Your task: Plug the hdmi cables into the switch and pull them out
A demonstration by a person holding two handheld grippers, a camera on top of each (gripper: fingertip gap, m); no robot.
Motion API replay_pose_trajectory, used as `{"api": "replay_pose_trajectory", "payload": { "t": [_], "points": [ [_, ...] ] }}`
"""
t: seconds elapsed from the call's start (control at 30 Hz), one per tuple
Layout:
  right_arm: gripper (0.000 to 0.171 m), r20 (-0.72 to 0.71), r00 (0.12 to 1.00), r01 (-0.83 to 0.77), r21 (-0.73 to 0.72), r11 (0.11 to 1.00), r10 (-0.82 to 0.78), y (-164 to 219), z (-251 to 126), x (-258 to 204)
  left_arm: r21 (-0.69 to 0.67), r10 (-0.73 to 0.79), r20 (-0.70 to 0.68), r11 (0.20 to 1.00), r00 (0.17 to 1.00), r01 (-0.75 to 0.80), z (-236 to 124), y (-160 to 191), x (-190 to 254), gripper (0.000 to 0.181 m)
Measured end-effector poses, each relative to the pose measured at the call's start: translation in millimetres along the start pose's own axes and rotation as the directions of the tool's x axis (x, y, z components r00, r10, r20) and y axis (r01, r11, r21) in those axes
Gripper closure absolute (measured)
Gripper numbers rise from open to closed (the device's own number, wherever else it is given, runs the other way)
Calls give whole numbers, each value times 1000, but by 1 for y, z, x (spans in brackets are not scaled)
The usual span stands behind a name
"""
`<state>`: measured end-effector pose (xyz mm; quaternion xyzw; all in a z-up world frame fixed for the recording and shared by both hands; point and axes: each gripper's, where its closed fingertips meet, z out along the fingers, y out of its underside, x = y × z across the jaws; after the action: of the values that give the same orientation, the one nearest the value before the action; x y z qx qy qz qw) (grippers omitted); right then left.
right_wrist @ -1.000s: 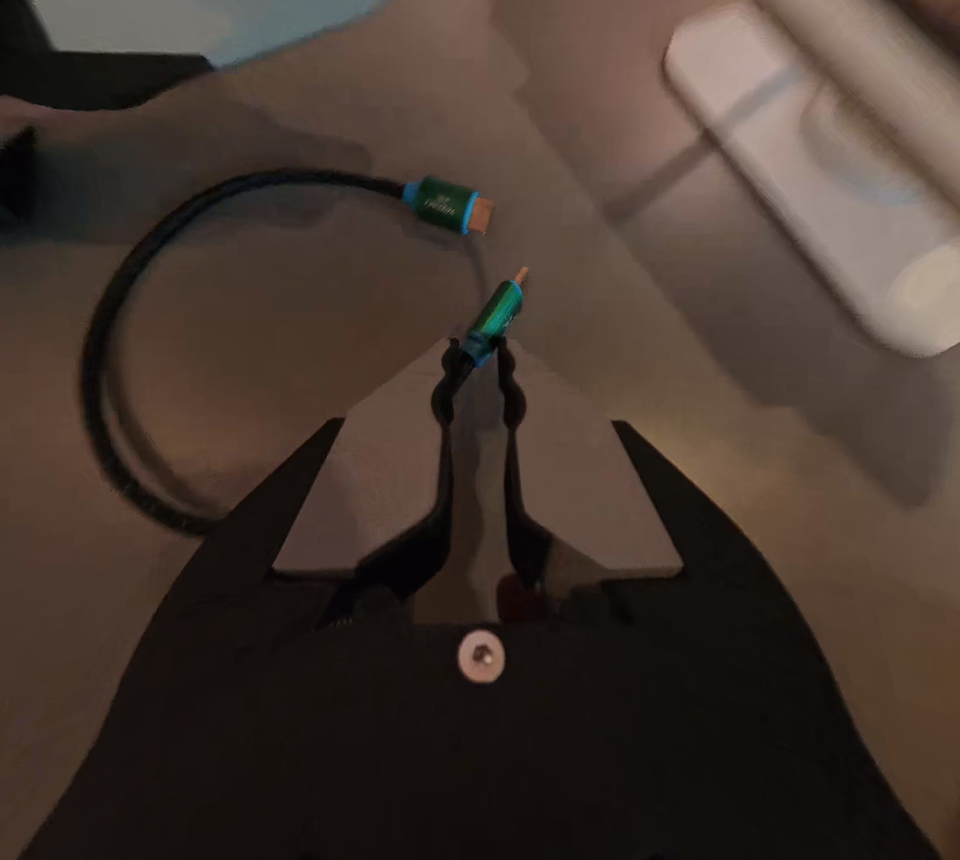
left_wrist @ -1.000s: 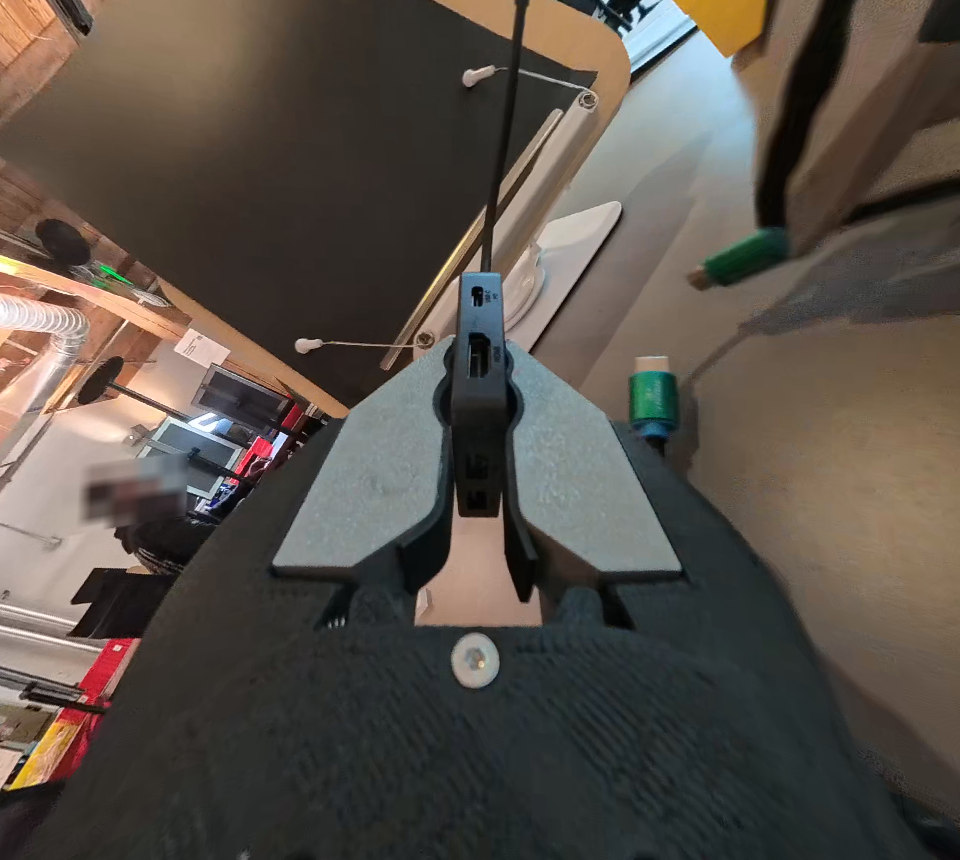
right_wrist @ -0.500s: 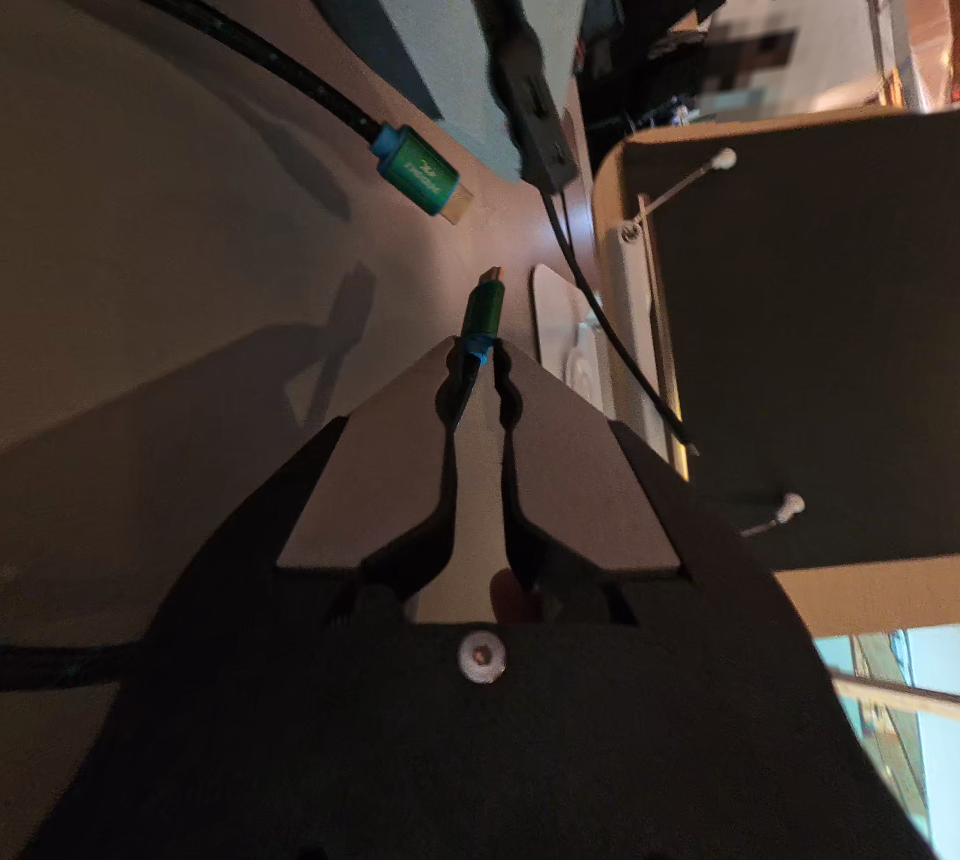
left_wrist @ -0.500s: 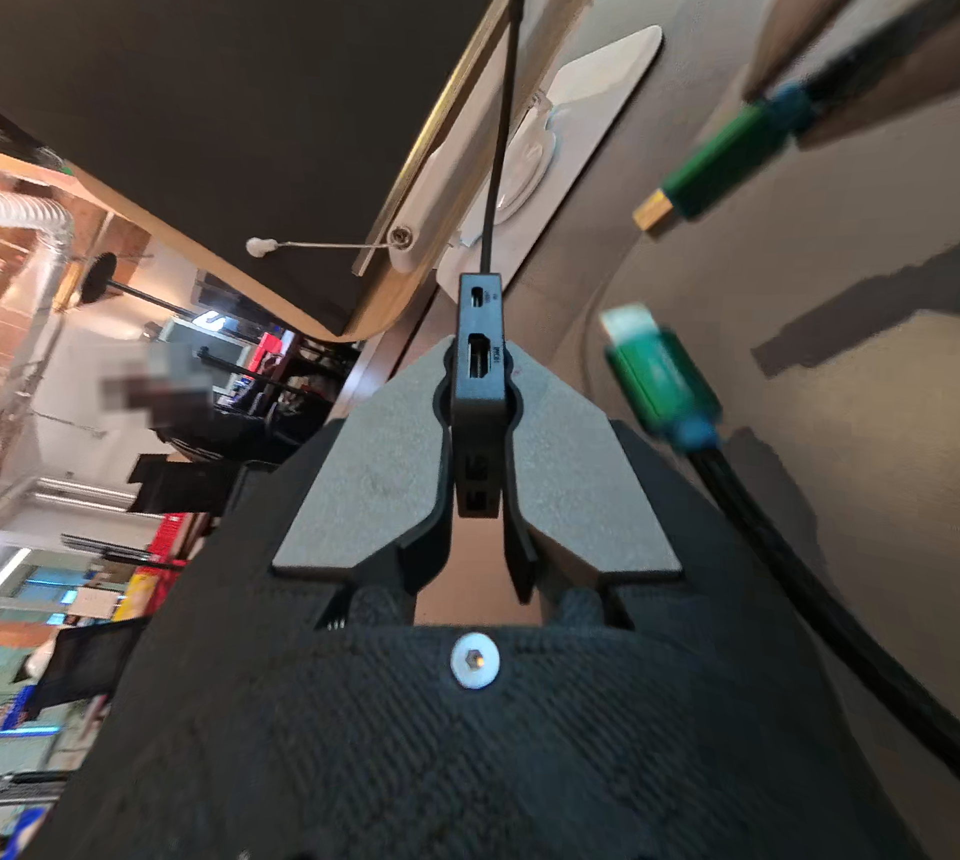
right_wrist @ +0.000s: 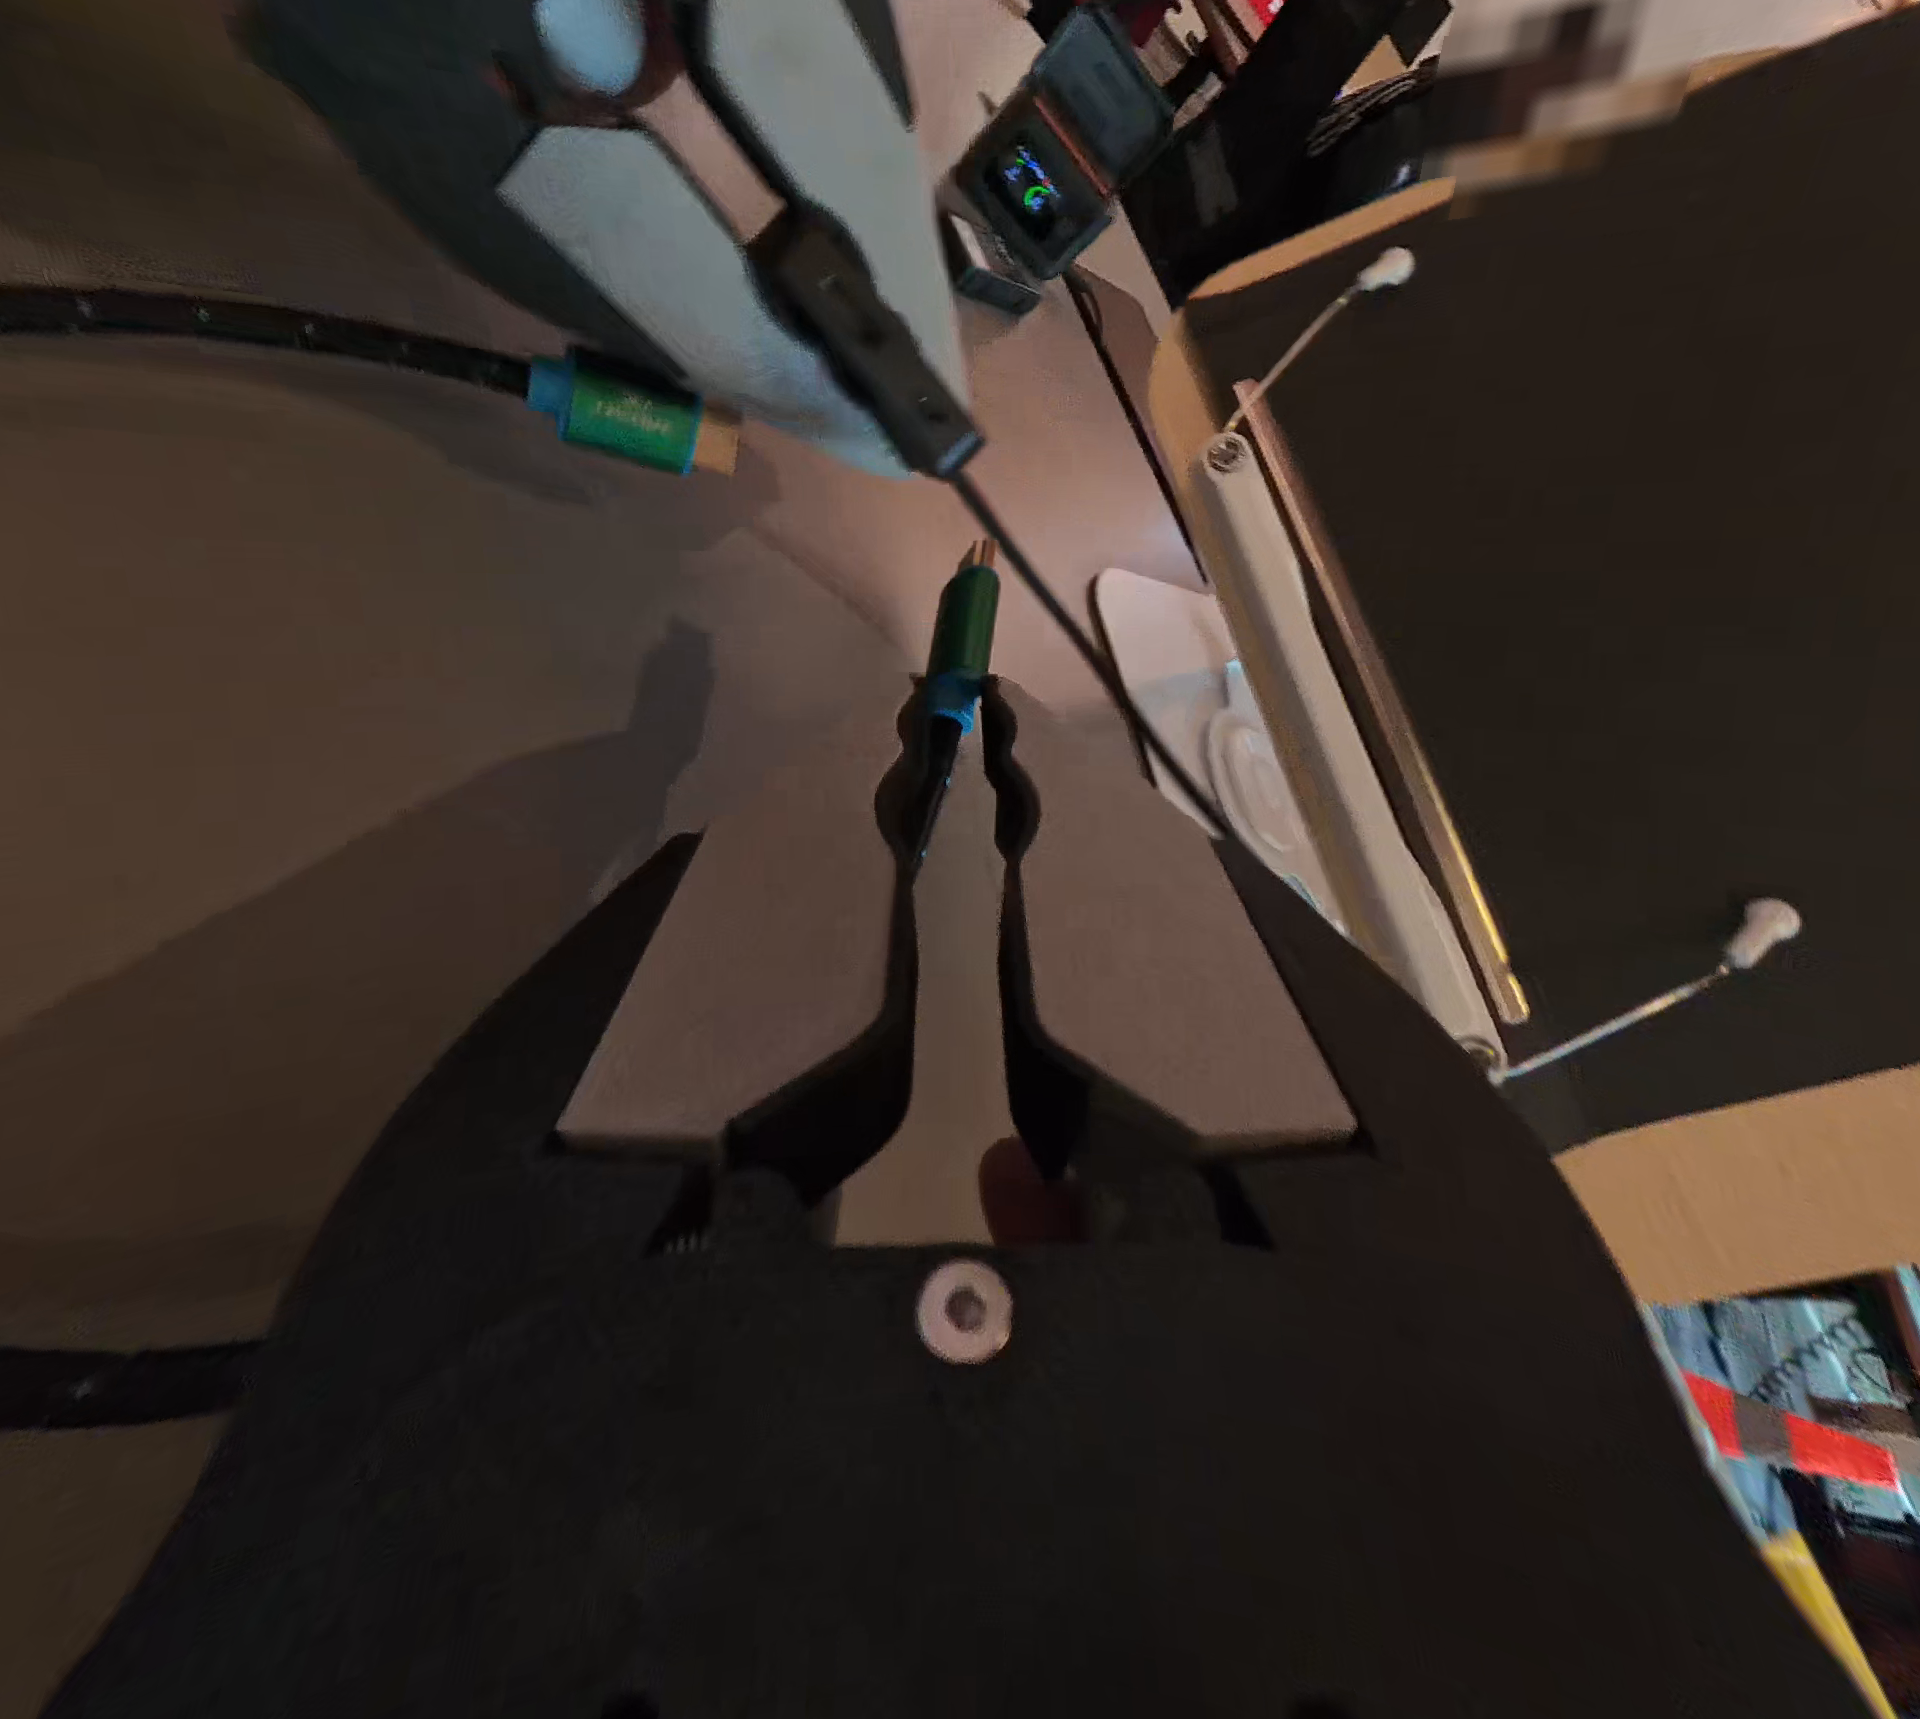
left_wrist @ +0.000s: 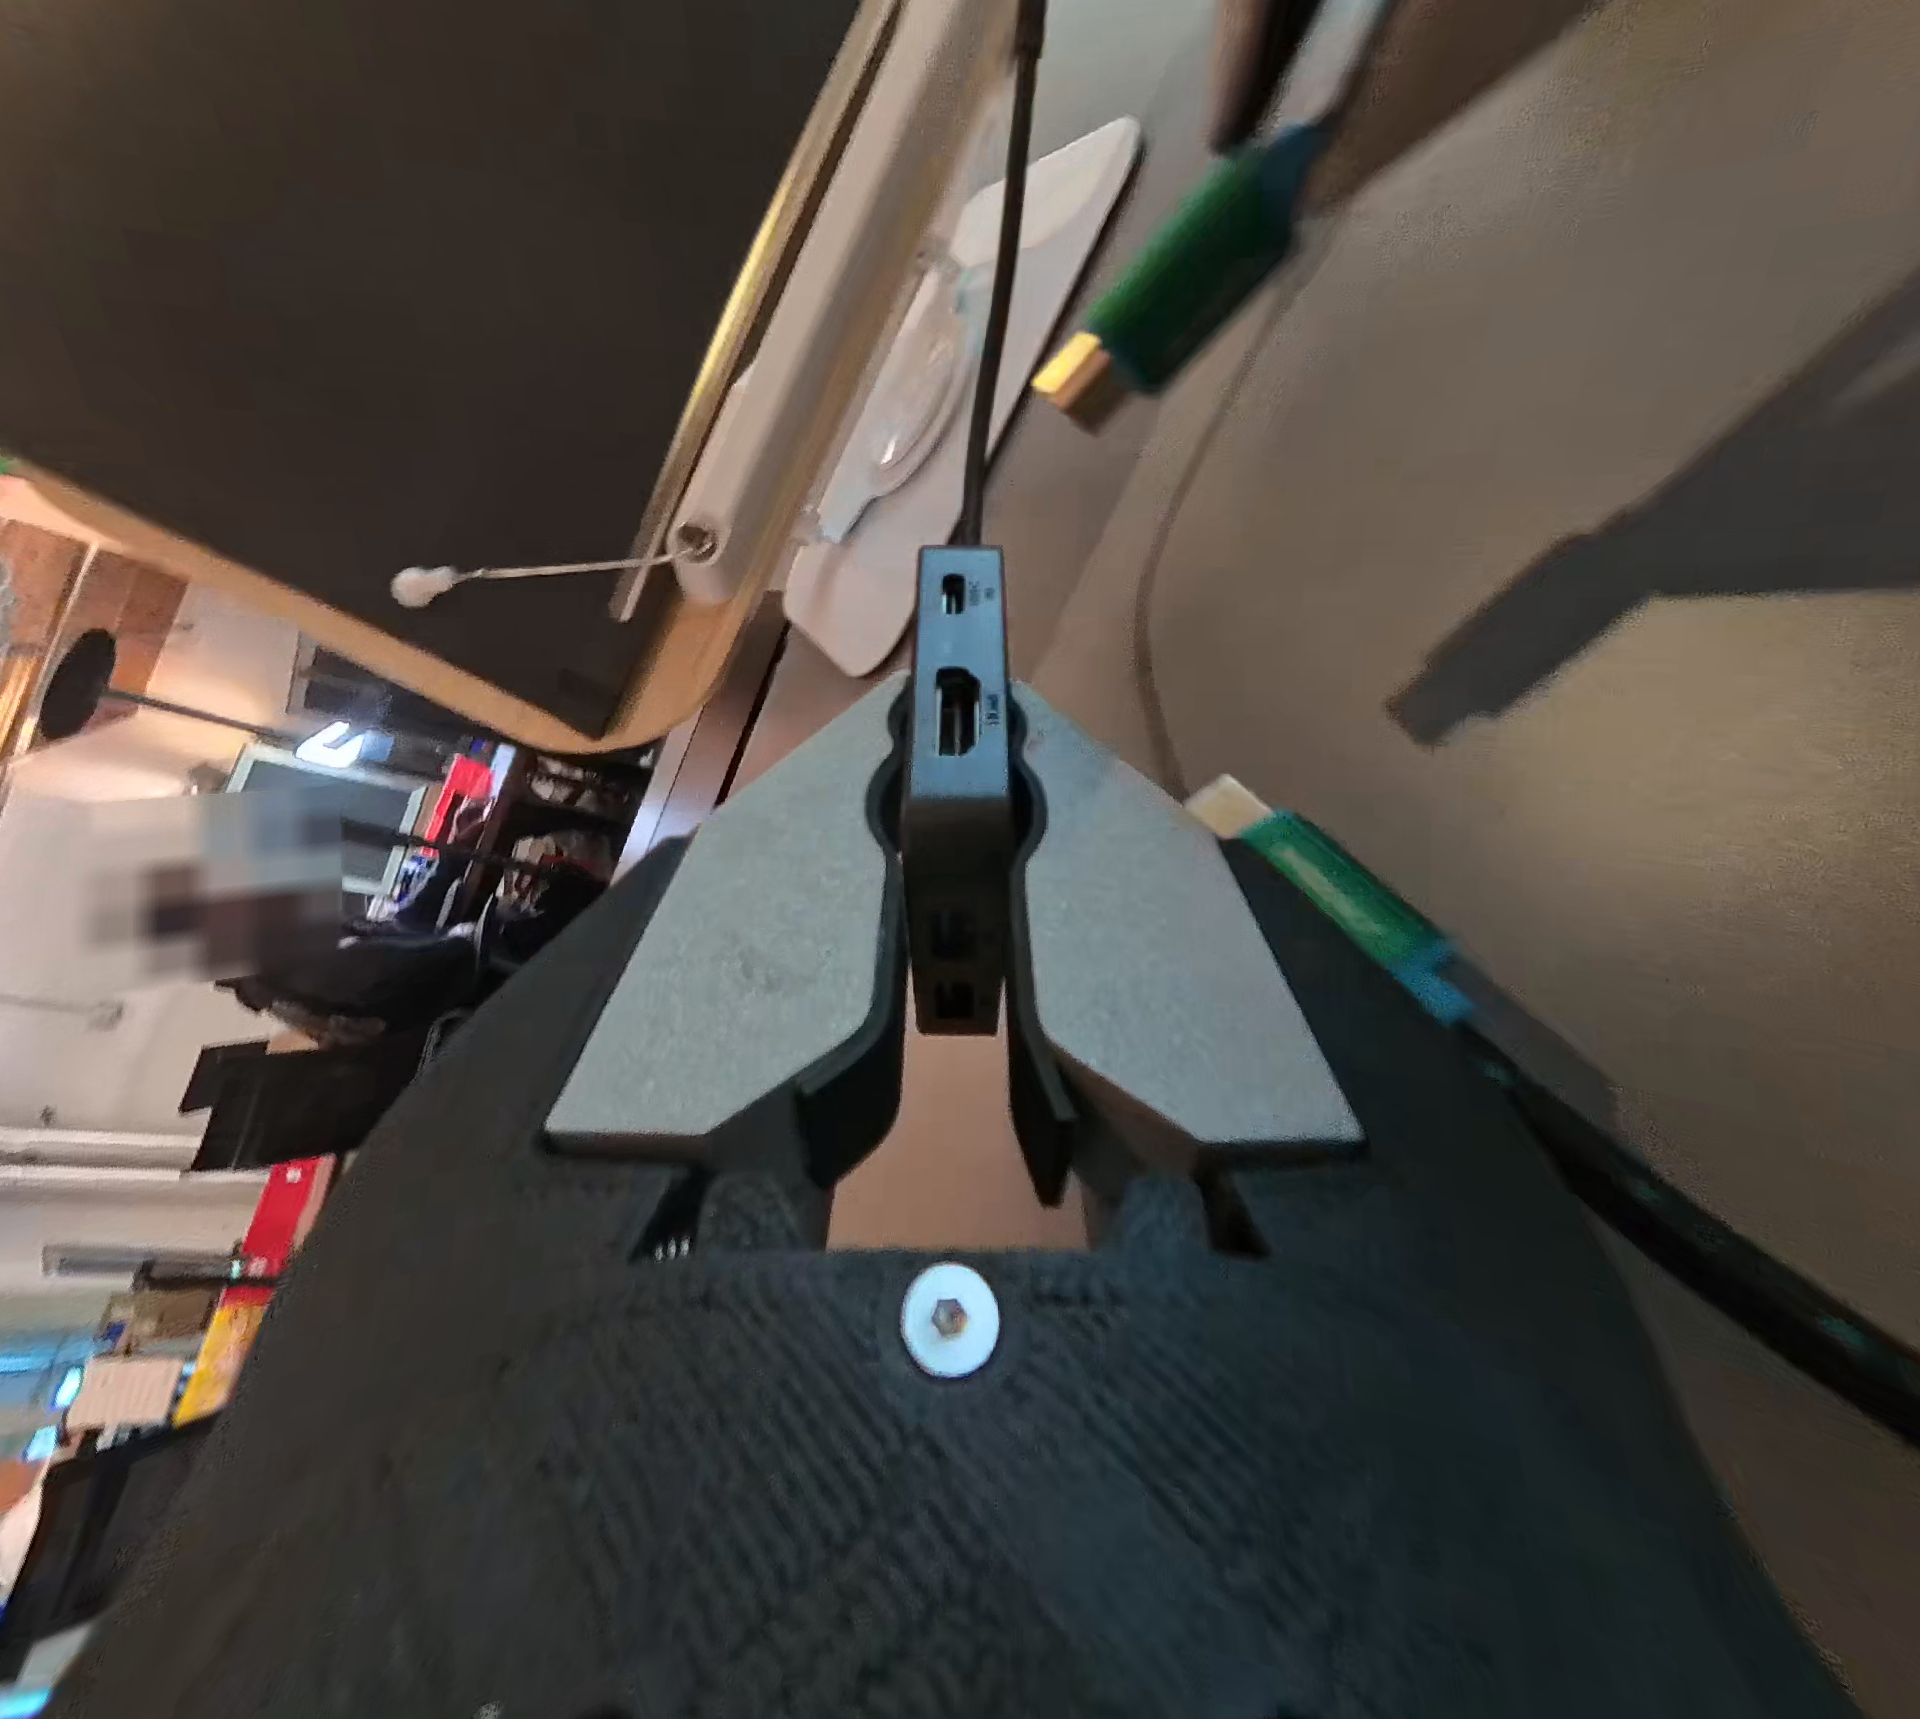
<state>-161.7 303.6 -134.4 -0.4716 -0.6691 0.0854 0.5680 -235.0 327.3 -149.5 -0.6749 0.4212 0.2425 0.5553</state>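
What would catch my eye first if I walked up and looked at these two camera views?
Probably the small black switch pinched upright in the left gripper, its ports facing the camera and a thin black wire running off its far end. Next, the bright green HDMI plug with a gold tip, clamped in the right gripper and held in the air near the switch. A second green plug lies on the brown table.

Left gripper (left_wrist: 956, 724) clamps the black switch (left_wrist: 958, 796), ports facing up. One green HDMI plug (left_wrist: 1184, 298) hangs in the air off to the right; another green plug (left_wrist: 1340, 890) sits just beside the gripper.
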Motion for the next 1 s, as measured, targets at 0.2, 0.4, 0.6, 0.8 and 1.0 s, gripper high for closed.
{"api": "replay_pose_trajectory", "payload": {
  "t": [0.2,0.4,0.6,0.8,1.0],
  "points": [
    [166,-24,999,29,7,1000,-29,-2,-1,2,38,137,-74,990,988,-135,1,-17,28,170],
    [171,-88,982,167,3,986,-166,-9,-3,1,52,248,-109,969,963,-243,1,-22,44,171],
    [171,34,994,-101,-86,991,104,15,1,1,-4,184,-83,983,980,-185,4,-11,31,170],
    [139,181,829,-497,-195,846,529,32,-6,0,-76,116,-55,990,992,-120,8,6,20,170],
    [127,261,728,-548,-334,767,634,51,-11,-23,-119,82,-36,989,996,-86,8,16,10,170]
  ]
}}
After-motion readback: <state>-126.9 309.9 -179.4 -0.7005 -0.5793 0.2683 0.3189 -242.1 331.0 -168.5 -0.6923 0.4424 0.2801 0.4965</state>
